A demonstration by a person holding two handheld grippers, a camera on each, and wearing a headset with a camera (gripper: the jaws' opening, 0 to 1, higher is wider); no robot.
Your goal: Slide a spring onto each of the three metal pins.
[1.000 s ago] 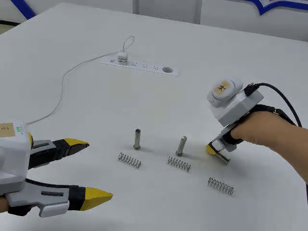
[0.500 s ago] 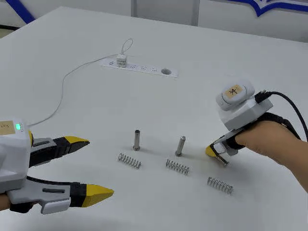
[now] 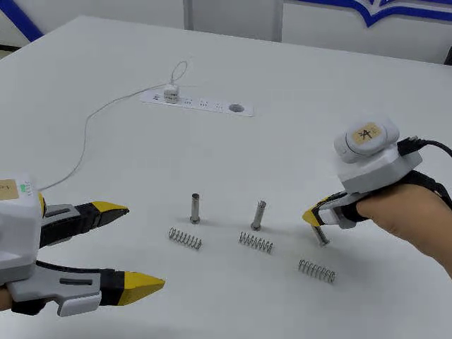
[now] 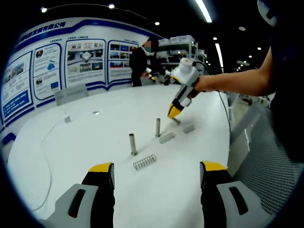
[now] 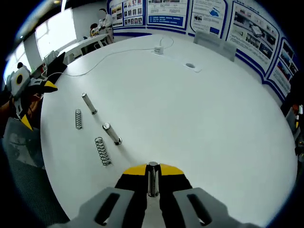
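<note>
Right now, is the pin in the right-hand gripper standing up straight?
No, it is tipped. The right gripper is shut on the pin, which slants in the head view instead of standing straight.

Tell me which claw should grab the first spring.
Left. The left claw is open and empty, close to the leftmost spring; the right claw is shut on a pin.

The right hand-held gripper (image 3: 314,216) has rolled flatter. Its body now sits further up and right, with the jaws pointing more sideways than down. The pin (image 3: 320,235) clamped in it has drifted slightly away from the middle pin (image 3: 258,215) and slants more steeply toward the tabletop (image 3: 226,155). The head camera has shifted too.
</note>
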